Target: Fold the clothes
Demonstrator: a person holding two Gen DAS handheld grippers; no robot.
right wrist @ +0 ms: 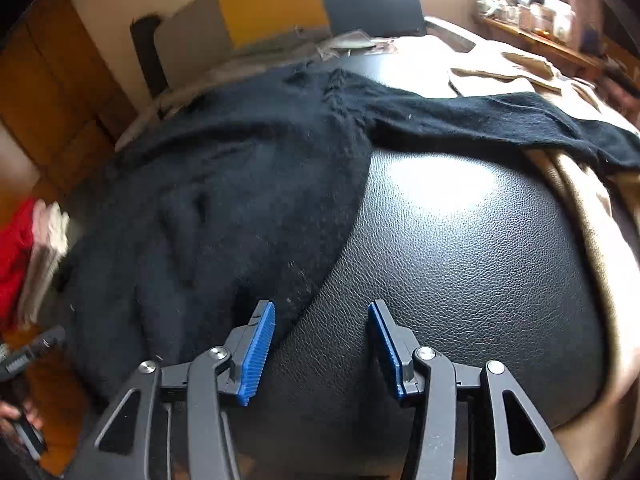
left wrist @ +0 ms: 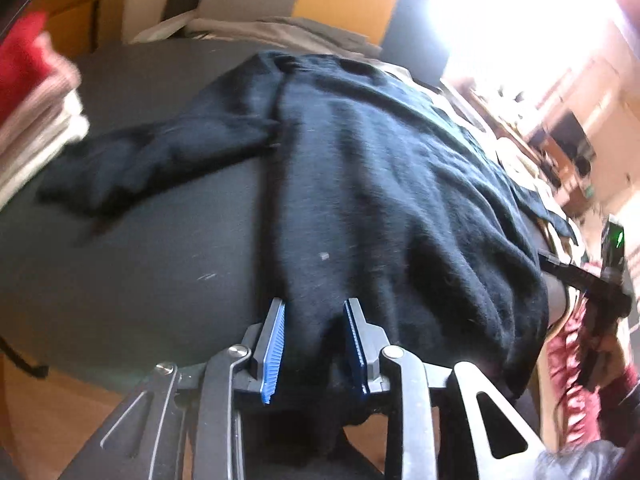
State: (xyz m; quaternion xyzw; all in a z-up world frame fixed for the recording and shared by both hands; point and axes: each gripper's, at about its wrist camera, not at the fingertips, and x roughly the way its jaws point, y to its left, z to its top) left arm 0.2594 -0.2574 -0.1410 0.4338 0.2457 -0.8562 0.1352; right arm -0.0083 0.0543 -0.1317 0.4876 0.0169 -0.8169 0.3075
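Left claw (left wrist: 314,340) pinched the hem of the black sweater (left wrist: 380,184) at the table's (left wrist: 132,280) near edge, while the right claw (right wrist: 322,350) hung with jaws apart over bare table beside that hem. Sweater lay spread flat, both sleeves flung out sideways, so no fold showed; sleeves and body were left to fold.

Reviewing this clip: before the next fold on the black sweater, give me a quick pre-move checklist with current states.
1. Left gripper has the black sweater hem between its fingers: ok; firm clamp: cannot tell.
2. Right gripper holding fabric: not ok, open over the bare black tabletop.
3. Sweater body flat: not ok, wrinkled.
4. Both sleeves spread out sideways: ok.
5. Right sleeve clear of the beige garment: not ok, lies on it.
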